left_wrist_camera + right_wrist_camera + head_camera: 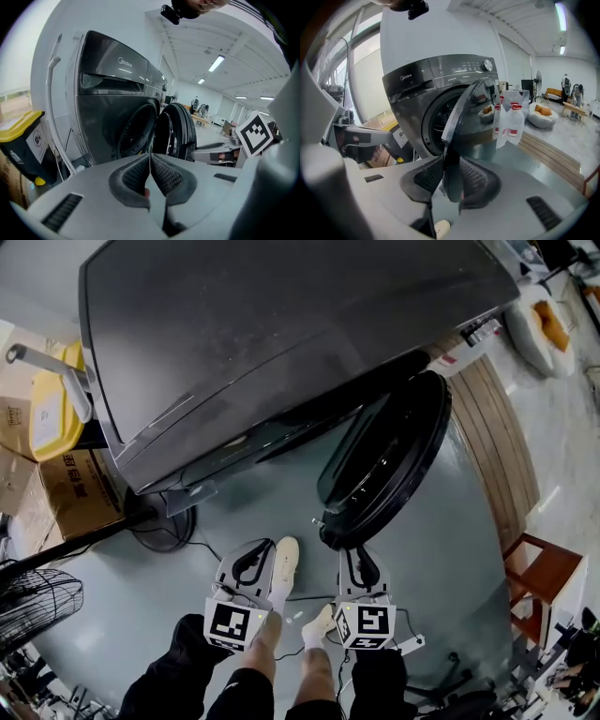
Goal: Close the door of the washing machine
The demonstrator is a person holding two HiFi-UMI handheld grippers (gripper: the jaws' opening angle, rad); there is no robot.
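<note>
A dark grey front-loading washing machine [281, 343] stands with its round door [389, 460] swung wide open, edge-on toward me. My right gripper [361, 554] reaches the door's near rim. In the right gripper view the door edge [464, 117] runs down between the pads, and the right gripper [449, 171] is shut on it, with the drum opening [440, 119] behind. My left gripper [251, 563] hovers left of the door, apart from it. In the left gripper view the left gripper [150, 164] is shut with nothing in it, facing the machine [108, 93] and the door [176, 129].
A yellow container [52, 409] and a cardboard box [80, 484] sit left of the machine, with a fan [37, 601] nearer me. A wooden stool [544, 577] stands at the right, a wooden platform [497, 427] and a beanbag [544, 324] beyond. My feet are below the grippers.
</note>
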